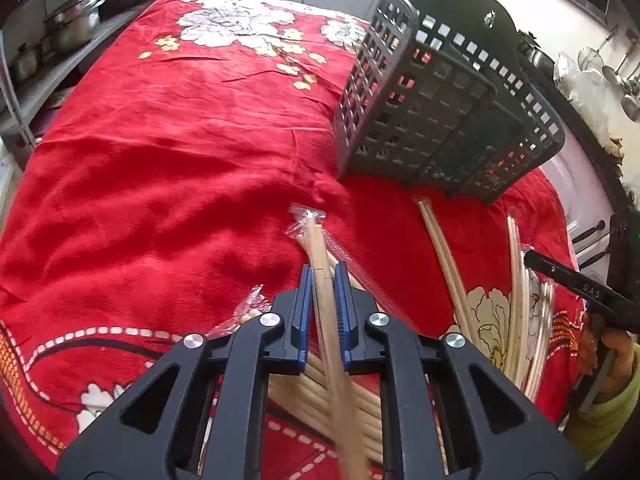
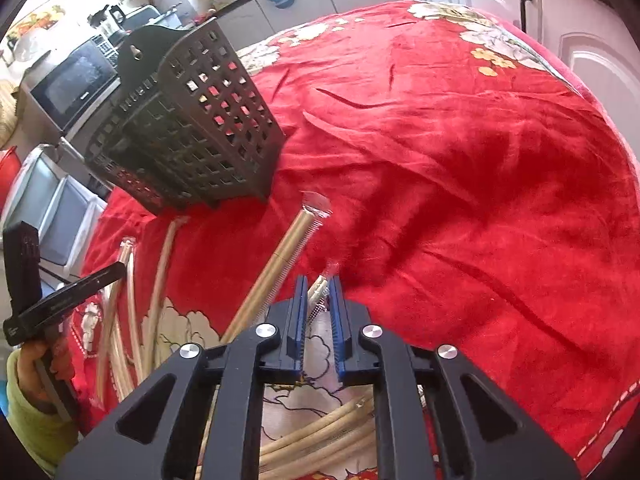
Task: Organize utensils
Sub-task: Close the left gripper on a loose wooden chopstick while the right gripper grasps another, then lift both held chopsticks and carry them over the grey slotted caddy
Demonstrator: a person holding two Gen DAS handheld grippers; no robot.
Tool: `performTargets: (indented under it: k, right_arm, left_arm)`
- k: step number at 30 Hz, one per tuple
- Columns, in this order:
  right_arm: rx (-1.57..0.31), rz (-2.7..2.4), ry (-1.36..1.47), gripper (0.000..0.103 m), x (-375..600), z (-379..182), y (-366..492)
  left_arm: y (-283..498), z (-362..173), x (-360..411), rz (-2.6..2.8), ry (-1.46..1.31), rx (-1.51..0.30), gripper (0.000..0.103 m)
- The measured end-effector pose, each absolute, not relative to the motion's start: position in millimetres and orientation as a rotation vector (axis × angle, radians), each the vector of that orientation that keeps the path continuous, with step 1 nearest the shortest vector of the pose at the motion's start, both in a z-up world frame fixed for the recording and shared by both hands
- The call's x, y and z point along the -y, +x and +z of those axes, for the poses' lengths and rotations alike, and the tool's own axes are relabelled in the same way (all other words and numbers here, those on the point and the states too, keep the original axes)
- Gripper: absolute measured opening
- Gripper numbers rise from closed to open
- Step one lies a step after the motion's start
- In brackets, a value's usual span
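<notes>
On the red cloth [image 1: 160,160]: wrapped pairs of chopsticks lie in a loose pile near the lower edge of both views; the dark slotted basket [image 1: 440,92] stands behind them, tilted, with nothing visible inside it.
Step in hand: the pick-up. Both tools are at the pile, each closed on one pair; I judge that sorting is at its beginning.
Left gripper [image 1: 324,280]: the jaws are nearly together and the blue pads press on one wrapped chopstick pair [image 1: 316,240], which points forward toward the basket.
Right gripper [image 2: 319,288]: the jaws are narrow and clamp the tip of a wrapped pair [image 2: 318,294]; its plastic end sticks out just past the pads.
Loose pairs: more [image 1: 444,260] lie beside and under the tools, some crossing each other.
Next move: probably to lift each pair free of the pile and turn it upright over the basket opening; the thin plastic may slip.
</notes>
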State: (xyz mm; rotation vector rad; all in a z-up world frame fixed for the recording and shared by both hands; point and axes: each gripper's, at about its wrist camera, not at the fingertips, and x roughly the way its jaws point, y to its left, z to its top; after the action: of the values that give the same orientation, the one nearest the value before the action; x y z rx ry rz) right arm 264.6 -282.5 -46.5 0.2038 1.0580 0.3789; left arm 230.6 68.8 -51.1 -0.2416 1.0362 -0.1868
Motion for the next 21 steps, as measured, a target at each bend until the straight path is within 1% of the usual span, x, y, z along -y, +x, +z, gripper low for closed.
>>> performTargets:
  k: [2, 4, 10, 21]
  right_arm:
    - [-1.045, 0.396, 0.211, 0.009, 282, -44, 264]
    - [-1.029, 0.424, 0.225, 0.001, 281, -38, 262]
    - [-0.925, 0.495, 0.220, 0.001, 277, -4, 251]
    - [-0.726, 0.609, 0.183, 0.001, 266, 69, 225]
  left_arm:
    - [229, -45, -73, -0.189, -0.247, -1.020, 0.004]
    - [227, -38, -75, -0.195, -0.256, -1.003, 0.004]
    - [221, -8, -70, -0.239, -0.259, -0.924, 0.003]
    - [212, 58, -53, -0.312, -0.292, -0.718, 0.003]
